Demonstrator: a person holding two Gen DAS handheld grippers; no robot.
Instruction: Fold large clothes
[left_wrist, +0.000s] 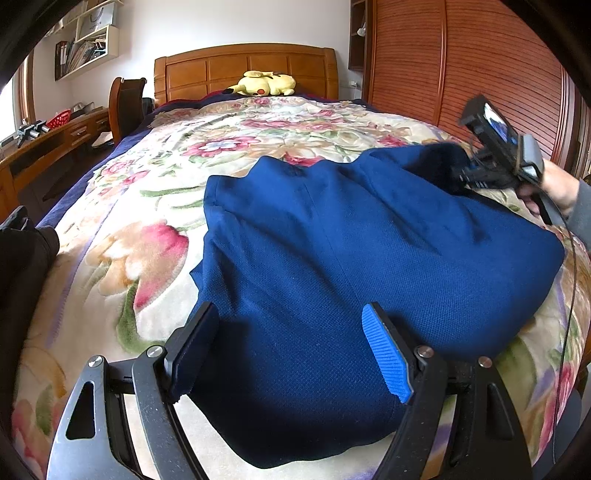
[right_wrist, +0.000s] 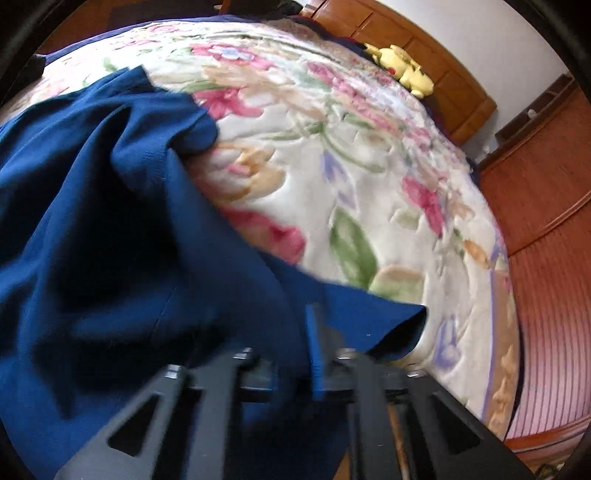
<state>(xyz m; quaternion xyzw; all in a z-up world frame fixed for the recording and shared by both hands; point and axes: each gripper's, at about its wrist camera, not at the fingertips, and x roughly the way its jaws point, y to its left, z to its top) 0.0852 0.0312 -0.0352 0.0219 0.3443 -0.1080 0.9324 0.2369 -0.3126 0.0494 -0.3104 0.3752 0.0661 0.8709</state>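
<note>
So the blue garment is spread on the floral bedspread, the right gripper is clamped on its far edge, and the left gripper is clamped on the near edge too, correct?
Not quite: the left gripper is open, its jaws standing wide on either side of the blue garment, as the left wrist view shows. The rest holds: the garment lies on the floral bedspread, and the right gripper is shut on its edge.
</note>
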